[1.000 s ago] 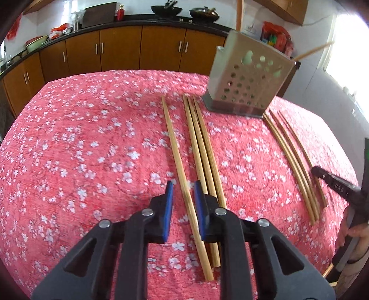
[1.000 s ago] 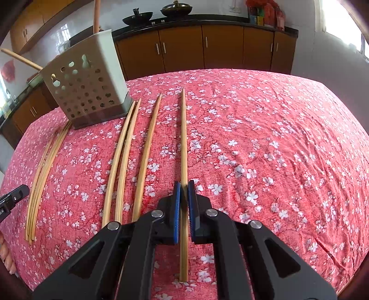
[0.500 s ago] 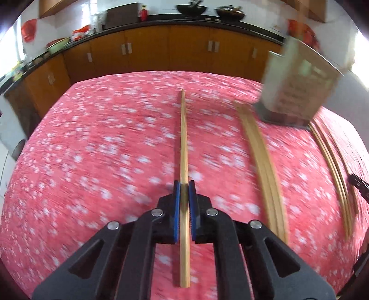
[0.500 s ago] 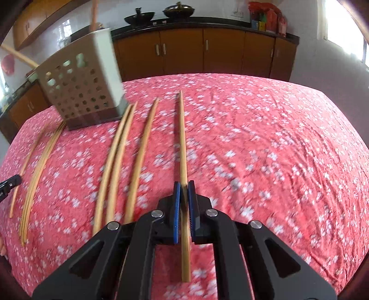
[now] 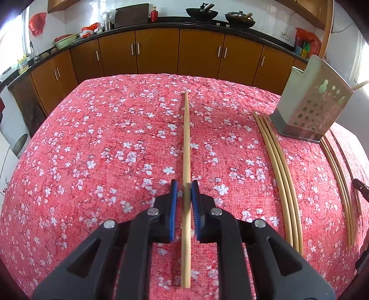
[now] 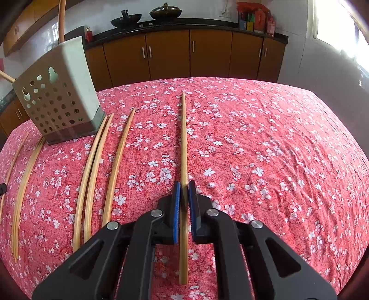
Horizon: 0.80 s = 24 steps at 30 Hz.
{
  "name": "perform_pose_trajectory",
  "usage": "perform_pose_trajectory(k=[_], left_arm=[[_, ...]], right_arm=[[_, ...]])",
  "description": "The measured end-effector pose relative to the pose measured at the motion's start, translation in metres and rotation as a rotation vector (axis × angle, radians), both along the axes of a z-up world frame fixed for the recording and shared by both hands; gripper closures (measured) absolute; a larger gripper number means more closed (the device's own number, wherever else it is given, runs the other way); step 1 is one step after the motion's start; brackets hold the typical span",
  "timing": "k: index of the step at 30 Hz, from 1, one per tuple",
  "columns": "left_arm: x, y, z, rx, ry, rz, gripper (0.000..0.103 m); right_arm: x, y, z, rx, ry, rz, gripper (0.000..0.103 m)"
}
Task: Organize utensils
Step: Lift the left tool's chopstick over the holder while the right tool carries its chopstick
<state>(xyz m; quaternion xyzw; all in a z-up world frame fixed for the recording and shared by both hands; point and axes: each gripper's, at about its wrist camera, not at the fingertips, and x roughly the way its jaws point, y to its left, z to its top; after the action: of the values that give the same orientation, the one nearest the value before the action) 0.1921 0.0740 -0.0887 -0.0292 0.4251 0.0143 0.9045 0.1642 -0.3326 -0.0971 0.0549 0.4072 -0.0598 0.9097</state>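
My left gripper [image 5: 183, 184] straddles a long bamboo chopstick [image 5: 186, 138] that points away over the red flowered tablecloth [image 5: 103, 150]. Its jaws are opening, and a narrow gap shows beside the left pad. In the right wrist view my right gripper [image 6: 183, 184] is shut on another chopstick [image 6: 183, 138]. The perforated grey utensil holder [image 5: 309, 110] [image 6: 57, 99] stands at the back with a chopstick [image 6: 61, 20] poking out of its top. More chopsticks [image 5: 281, 175] [image 6: 92, 173] lie loose on the cloth between the two grippers.
A further bundle of chopsticks [image 5: 339, 175] [image 6: 23, 184] lies beside the holder's other side. Brown kitchen cabinets [image 5: 156, 53] with a black counter, woks and bottles run behind the table. The cloth to the left of my left gripper and to the right of my right gripper is bare.
My left gripper closed on one chopstick and carried it leftward, away from its neighbours; its jaws now stand slightly apart. The right gripper keeps its hold and has shifted a little.
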Motion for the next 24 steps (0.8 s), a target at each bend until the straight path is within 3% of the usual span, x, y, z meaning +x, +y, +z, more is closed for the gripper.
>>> perform_pose_trajectory(k=[24], left_arm=[[0.0028,-0.0037,-0.0034,-0.002,0.002,-0.009,0.086]], right_arm=[[-0.0029,-0.0006,-0.0009,0.011,-0.005,0.000,0.093]])
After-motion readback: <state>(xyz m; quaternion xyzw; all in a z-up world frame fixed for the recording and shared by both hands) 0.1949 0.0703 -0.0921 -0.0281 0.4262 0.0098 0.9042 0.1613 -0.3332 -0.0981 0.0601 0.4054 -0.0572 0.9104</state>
